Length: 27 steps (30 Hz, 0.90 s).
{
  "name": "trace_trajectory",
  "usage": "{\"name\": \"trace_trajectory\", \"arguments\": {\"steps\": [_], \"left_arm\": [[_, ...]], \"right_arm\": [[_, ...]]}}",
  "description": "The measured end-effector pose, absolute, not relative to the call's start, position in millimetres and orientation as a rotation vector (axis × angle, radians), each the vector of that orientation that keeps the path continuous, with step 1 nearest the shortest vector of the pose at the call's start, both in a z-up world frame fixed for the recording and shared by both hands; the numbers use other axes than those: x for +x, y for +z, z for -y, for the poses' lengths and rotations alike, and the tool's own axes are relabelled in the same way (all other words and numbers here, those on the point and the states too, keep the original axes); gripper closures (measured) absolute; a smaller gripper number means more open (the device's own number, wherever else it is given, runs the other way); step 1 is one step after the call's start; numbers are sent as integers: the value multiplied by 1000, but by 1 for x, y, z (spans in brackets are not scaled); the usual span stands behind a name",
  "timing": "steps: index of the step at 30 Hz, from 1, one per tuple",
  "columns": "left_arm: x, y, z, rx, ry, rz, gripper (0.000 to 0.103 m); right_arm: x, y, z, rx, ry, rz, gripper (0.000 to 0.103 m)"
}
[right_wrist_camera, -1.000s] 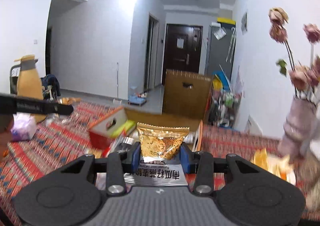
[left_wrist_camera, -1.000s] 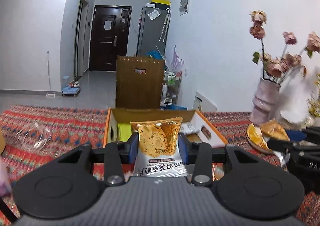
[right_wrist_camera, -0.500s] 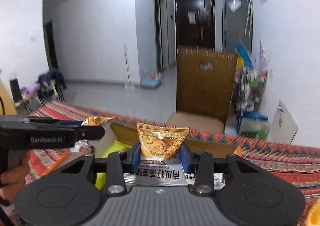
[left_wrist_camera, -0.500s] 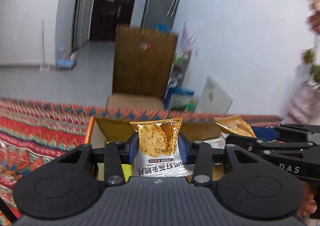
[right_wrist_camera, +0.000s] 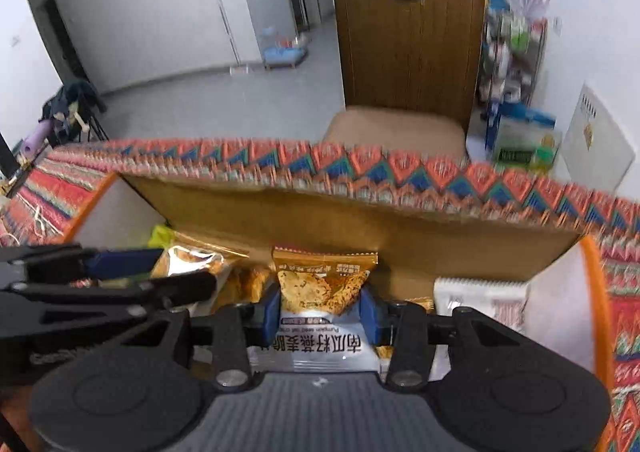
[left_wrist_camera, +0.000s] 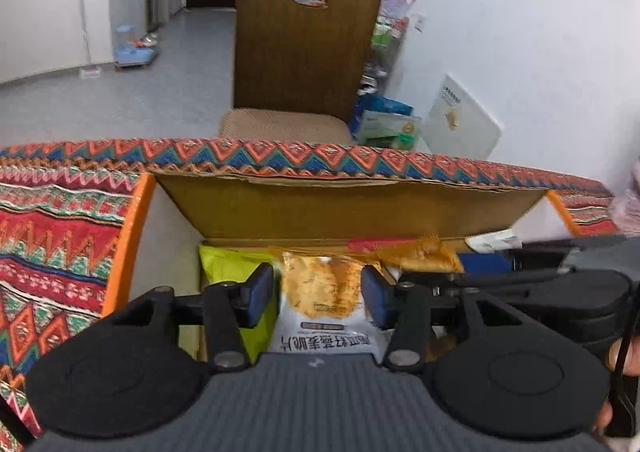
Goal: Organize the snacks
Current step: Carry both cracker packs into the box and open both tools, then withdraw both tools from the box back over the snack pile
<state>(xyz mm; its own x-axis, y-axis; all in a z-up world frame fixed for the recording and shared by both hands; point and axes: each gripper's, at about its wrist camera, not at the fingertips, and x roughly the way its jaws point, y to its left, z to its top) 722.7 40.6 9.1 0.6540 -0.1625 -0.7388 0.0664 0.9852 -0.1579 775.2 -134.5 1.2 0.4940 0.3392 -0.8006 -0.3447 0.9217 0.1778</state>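
An open cardboard box with orange edges lies on the patterned cloth. My left gripper hangs over its left part, jaws opening. A pumpkin-seed crisp packet stands between the blue pads, with a narrow gap on the left side. My right gripper is shut on a second such packet above the box's middle. In the right wrist view the left gripper comes in from the left with its gold packet. A green packet and a white packet lie inside the box.
The patterned tablecloth surrounds the box. Behind the table's far edge stands a wooden chair with a woven seat. A cluttered shelf and a white board stand along the right wall. A hand holds the right gripper.
Both grippers have travelled forward and down, from above the table to just over the open box. The left jaws have widened around their packet. The right grip is unchanged.
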Motion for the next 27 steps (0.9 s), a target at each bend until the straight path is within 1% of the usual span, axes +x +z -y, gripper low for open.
{"name": "trace_trajectory", "arguments": {"steps": [1, 2, 5, 6, 7, 8, 9, 10, 11, 13, 16, 19, 21, 25, 27], "left_arm": [[725, 9, -41, -124, -125, -846, 46], [725, 8, -44, -135, -113, -846, 36], [722, 11, -45, -169, -132, -837, 34], [721, 12, -45, -170, -134, -833, 33], [720, 13, -46, -172, -140, -828, 30], [718, 16, -46, -174, -150, -817, 26], [715, 19, -46, -169, -157, -804, 25], [710, 24, -47, -158, -154, -794, 20], [705, 31, -46, -145, -140, -777, 12], [693, 48, -45, -132, -134, -725, 11], [674, 78, -49, -139, -152, -704, 11], [649, 111, -51, -123, -136, -664, 7], [631, 133, -52, -110, -122, -649, 7], [584, 170, -51, -105, -121, -626, 5], [554, 188, -48, -88, -126, -608, 4]], "right_arm": [[775, -3, 136, -3, 414, -982, 63], [774, -3, 136, -1, 413, -977, 63], [773, -4, 138, -3, 386, -974, 57], [773, -4, 139, 3, 382, -974, 52], [772, -4, 140, 2, 371, -974, 46], [772, -3, 143, 5, 368, -970, 44], [771, -1, 145, 12, 371, -964, 43], [770, 3, 148, 25, 378, -955, 43], [769, 8, 151, 39, 385, -943, 43], [761, 22, 156, 42, 383, -914, 43], [745, 50, 163, 2, 365, -874, 43], [723, 80, 172, -23, 353, -844, 42], [704, 104, 182, -31, 350, -820, 41], [653, 151, 202, -43, 341, -755, 31], [627, 168, 213, -45, 339, -730, 27]]}}
